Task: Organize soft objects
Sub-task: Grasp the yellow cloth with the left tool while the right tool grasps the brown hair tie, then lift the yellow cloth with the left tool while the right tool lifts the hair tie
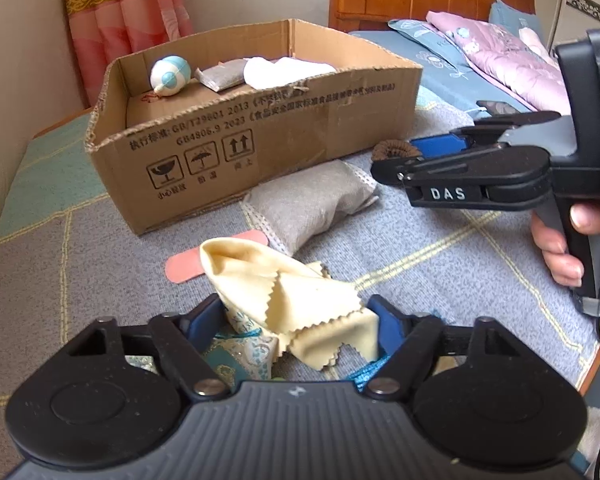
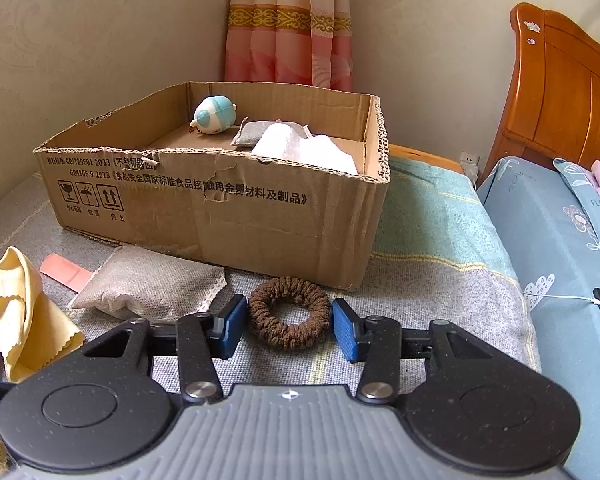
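The right hand-held gripper (image 2: 289, 326) brackets the brown scrunchie (image 2: 289, 312), pads touching but not yet pinching; clamp across the ring, then lift to the box (image 2: 220, 216) at twelve o'clock (left hand-held gripper (image 1: 296, 322) straddles the yellow cloth (image 1: 300, 304), grip uncertain).

Black hand-held gripper (image 2: 289, 326) w/ blue pads, "DAS" label.
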A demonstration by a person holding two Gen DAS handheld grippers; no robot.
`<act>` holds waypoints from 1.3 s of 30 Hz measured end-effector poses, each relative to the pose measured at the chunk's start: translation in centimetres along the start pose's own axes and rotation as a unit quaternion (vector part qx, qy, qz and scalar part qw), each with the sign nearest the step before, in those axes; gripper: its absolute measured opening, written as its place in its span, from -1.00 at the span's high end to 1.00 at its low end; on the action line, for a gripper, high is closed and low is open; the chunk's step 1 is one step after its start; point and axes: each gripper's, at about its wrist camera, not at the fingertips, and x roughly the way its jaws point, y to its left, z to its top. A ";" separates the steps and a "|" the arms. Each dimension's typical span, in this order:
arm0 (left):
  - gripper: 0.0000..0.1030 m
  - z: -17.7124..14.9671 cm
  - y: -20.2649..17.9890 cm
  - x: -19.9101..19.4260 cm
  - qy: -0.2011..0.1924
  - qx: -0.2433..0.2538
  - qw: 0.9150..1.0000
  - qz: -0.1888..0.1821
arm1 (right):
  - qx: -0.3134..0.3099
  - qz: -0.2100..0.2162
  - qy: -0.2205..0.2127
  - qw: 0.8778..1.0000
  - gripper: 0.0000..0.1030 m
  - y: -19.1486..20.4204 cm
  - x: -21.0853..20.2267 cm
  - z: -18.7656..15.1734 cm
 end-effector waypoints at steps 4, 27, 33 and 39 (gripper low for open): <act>0.13 0.3 0.4 -0.3 -0.003 -0.006 1.000 0.007 | -0.003 -0.005 0.000 1.000 0.11 0.2 -0.4 -0.2; 0.18 0.7 0.3 -2.2 -0.018 -0.003 1.000 0.011 | 0.002 -0.007 0.004 1.000 0.14 -1.2 -3.9 -1.3; -0.21 0.6 0.6 -0.6 -0.010 -0.016 0.999 0.027 | 0.012 -0.002 0.013 1.000 0.07 -1.3 -3.1 -1.8; -0.19 0.7 1.2 0.2 0.004 -0.027 1.000 0.015 | 0.014 -0.002 0.016 1.000 0.04 -1.4 -2.5 -1.8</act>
